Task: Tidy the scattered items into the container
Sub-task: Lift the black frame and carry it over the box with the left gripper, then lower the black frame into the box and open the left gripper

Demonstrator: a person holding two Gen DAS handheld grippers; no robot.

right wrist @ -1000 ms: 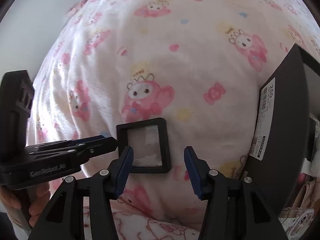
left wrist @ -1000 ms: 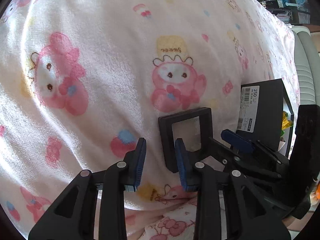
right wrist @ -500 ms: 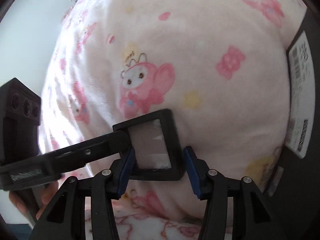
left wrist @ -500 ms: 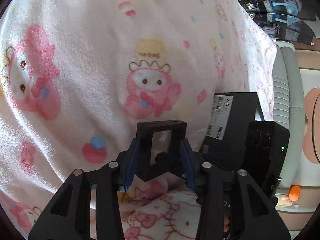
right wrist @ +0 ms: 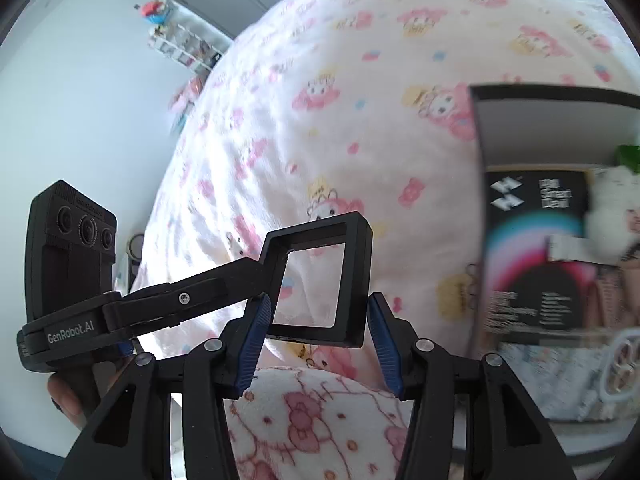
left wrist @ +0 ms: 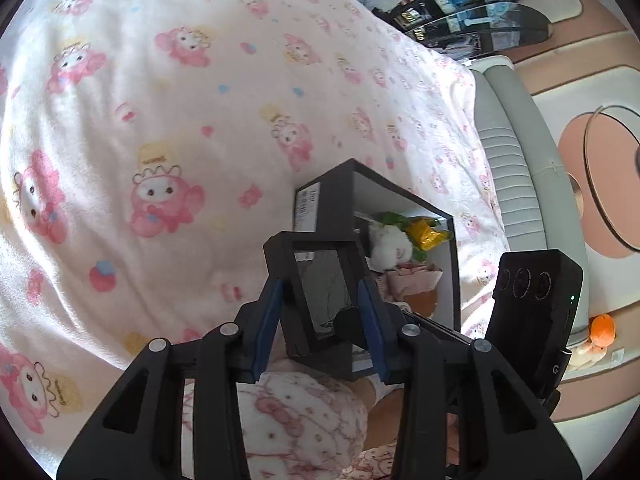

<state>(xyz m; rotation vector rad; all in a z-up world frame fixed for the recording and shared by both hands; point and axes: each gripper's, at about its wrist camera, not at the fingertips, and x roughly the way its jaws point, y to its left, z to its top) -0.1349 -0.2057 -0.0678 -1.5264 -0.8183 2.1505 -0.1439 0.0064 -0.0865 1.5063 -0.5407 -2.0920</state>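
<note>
A black square frame [left wrist: 312, 240] with a clear film hangs in the air above the blanket. My left gripper [left wrist: 319, 286] has it between its blue pads, which touch its sides while the jaws are closing. The frame [right wrist: 356, 264] also sits between the pads of my right gripper [right wrist: 319, 300], which press on its lower edge. In the right wrist view my left gripper [right wrist: 260, 268] reaches in from the left onto the frame's left corner. The black box [left wrist: 400, 200] with a white inside stands just behind the frame; it holds a white plush [left wrist: 390, 242] and other small items.
A pink cartoon-print blanket [left wrist: 160, 100] covers the bed. A grey padded edge [left wrist: 512, 184] runs along its right side, with an orange toy [left wrist: 602, 330] on the floor beyond. A person's patterned sleeve [left wrist: 300, 408] lies under the grippers. The box [right wrist: 520, 96] fills the right.
The frame lay flat on the blanket with both grippers open beside it. Both closed around it, and now it is lifted off the blanket and carried toward the black box.
</note>
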